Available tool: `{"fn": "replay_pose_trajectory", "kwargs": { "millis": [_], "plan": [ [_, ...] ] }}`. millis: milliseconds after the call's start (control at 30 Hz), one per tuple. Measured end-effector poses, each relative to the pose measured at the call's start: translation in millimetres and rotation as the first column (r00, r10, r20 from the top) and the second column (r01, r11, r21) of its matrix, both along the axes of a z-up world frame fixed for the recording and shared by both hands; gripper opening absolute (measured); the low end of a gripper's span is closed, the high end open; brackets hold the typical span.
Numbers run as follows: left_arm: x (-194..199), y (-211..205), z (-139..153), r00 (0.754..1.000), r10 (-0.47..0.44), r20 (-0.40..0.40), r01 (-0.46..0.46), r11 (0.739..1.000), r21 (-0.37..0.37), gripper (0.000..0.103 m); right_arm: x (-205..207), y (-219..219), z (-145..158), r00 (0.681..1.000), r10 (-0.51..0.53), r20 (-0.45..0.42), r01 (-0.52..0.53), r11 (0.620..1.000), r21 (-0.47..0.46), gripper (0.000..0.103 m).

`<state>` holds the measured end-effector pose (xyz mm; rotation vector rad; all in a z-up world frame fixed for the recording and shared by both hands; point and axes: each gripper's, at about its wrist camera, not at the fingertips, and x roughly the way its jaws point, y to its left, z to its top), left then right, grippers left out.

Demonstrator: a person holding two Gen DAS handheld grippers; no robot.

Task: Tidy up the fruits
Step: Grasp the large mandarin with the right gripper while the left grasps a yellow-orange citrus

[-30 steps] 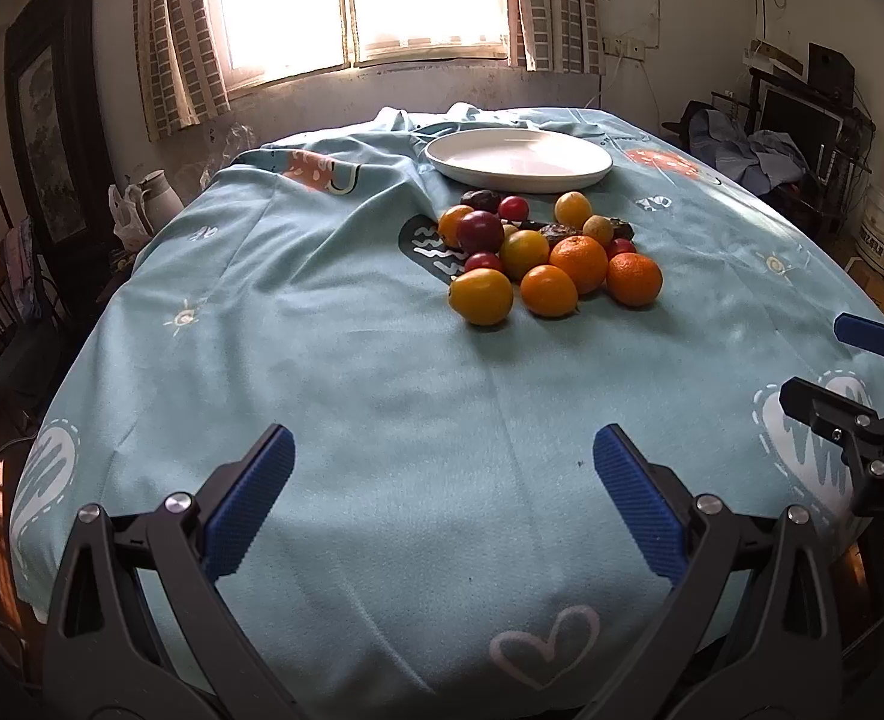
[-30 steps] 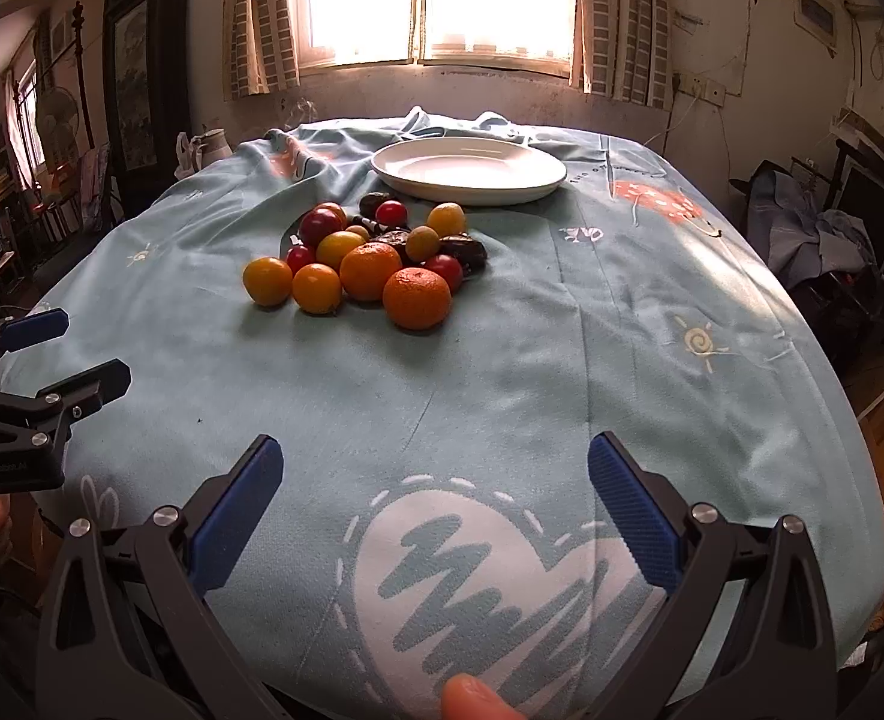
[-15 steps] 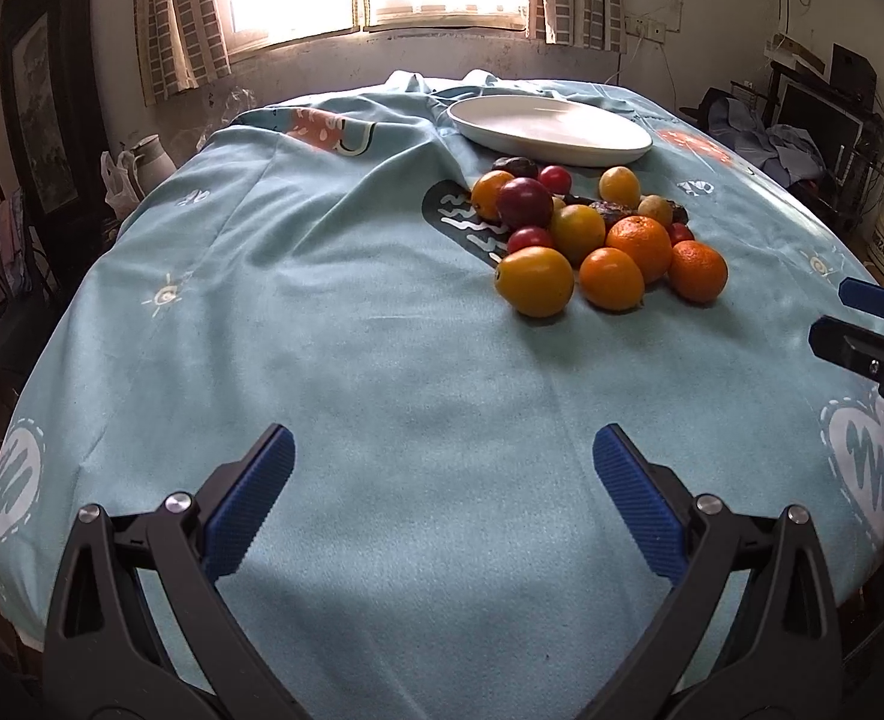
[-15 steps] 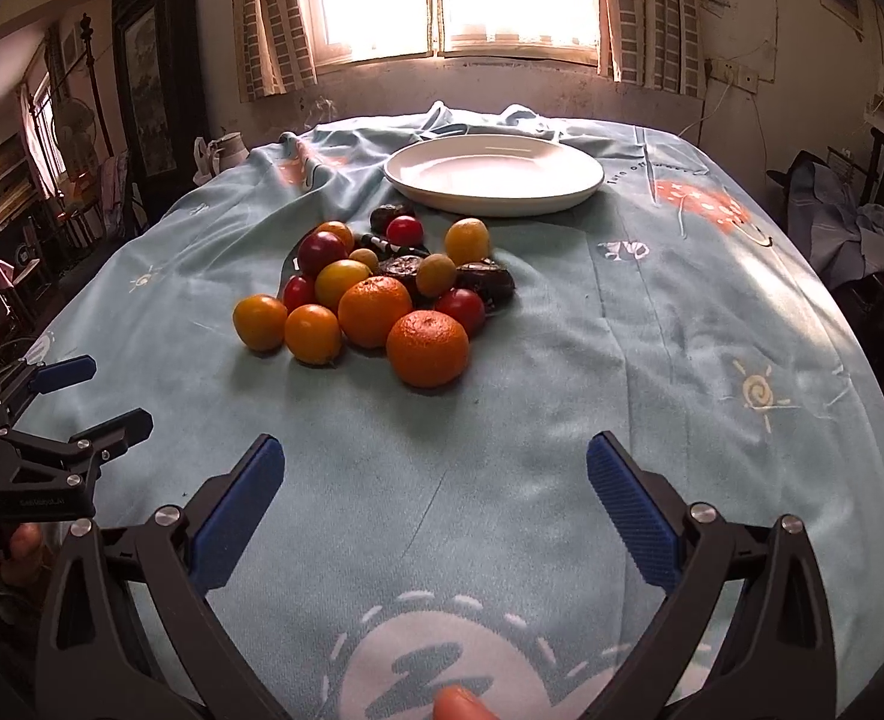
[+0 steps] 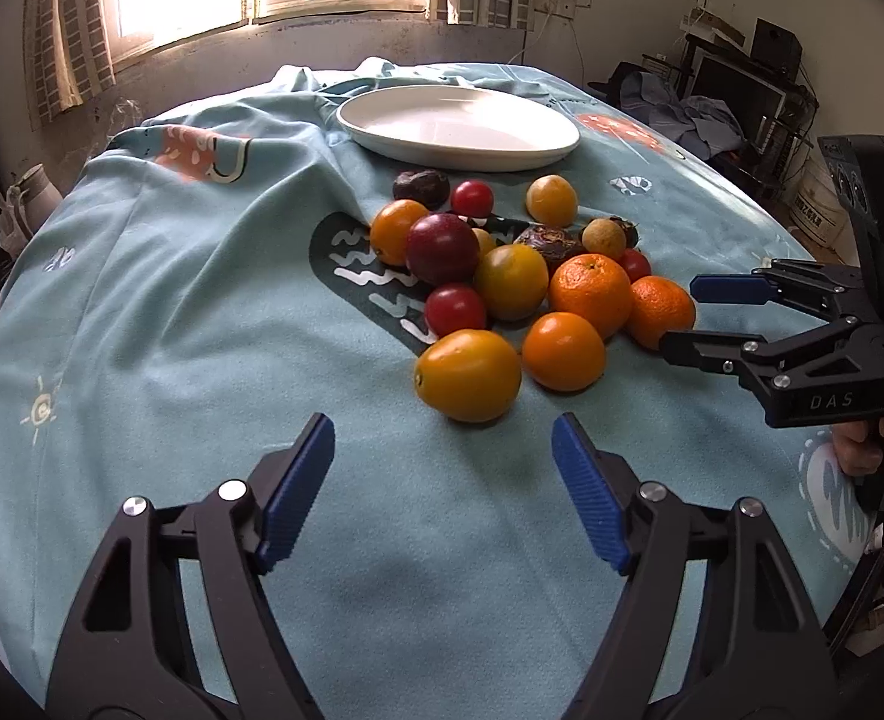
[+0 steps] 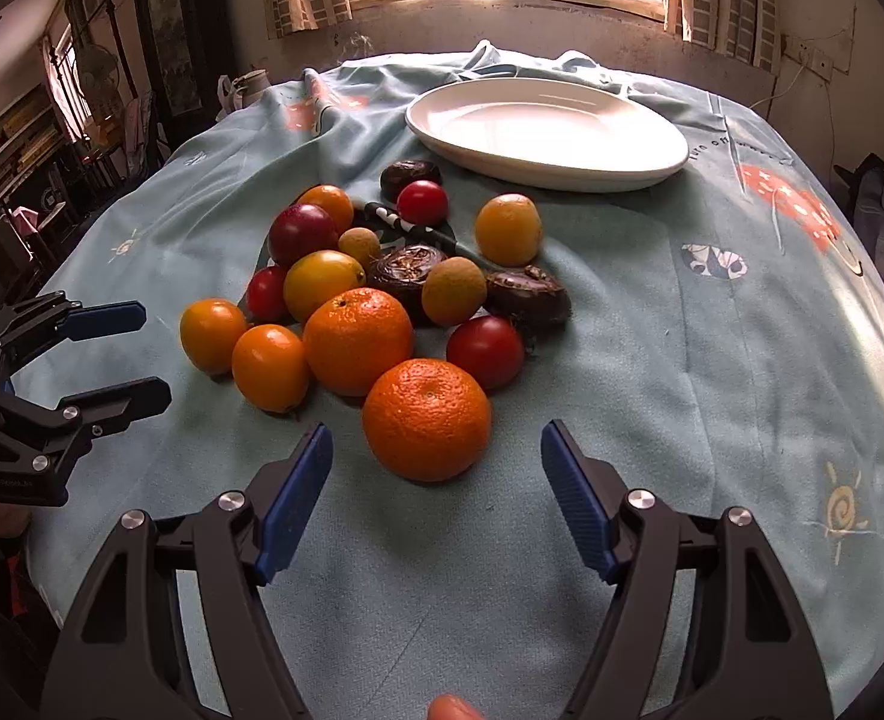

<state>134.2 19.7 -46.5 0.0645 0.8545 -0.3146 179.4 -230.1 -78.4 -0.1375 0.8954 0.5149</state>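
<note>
The large orange (image 6: 427, 419) was noted on the counter (image 6: 712, 360) just ahead of the empty, part-open, just-narrowed jaws of the right gripper (image 6: 436, 498); the left gripper (image 5: 442, 498), likewise empty and narrowed, faced the yellow-orange fruit (image 5: 468, 375).

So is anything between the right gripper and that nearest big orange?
Nothing visible: only bare tablecloth separates the open right gripper from the orange; its jaws have just been closing, nothing between them.
</note>
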Motion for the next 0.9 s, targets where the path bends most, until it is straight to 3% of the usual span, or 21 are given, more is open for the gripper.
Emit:
{"fn": "replay_pose_trajectory", "kwargs": {
  "millis": [67,100,333,500,767,833,900],
  "plan": [
    [10,-2,-3,1.000,-0.010,-0.017,0.010,1.000,0.006,0.055,3,0,-4,1.000,0.010,-0.020,-0.010,1.000,0.006,0.065],
    [15,-2,-5,0.999,-0.012,-0.030,0.012,1.000,0.004,0.052,4,0,-5,1.000,0.012,-0.025,-0.012,1.000,0.011,0.065],
    [27,-7,-8,0.998,-0.036,-0.054,0.034,0.999,-0.033,0.055,13,-3,-8,0.999,0.011,-0.052,-0.009,0.999,0.042,0.064],
    [35,-11,-8,0.998,-0.035,-0.056,0.034,0.999,-0.023,0.058,14,-5,-8,0.998,0.022,-0.060,-0.018,0.998,0.067,0.052],
    [43,-4,-15,0.991,-0.047,-0.122,0.038,0.996,-0.075,0.057,15,-5,-9,0.997,0.029,-0.069,-0.023,0.997,0.075,0.051],
    [43,-5,-16,0.992,-0.049,-0.116,0.042,0.997,-0.069,0.056,14,-5,-9,0.997,0.028,-0.068,-0.023,0.997,0.076,0.051],
    [43,-5,-16,0.990,-0.065,-0.124,0.054,0.994,-0.092,0.048,13,-6,-7,0.998,0.028,-0.061,-0.023,0.997,0.079,0.048]
  ]
}}
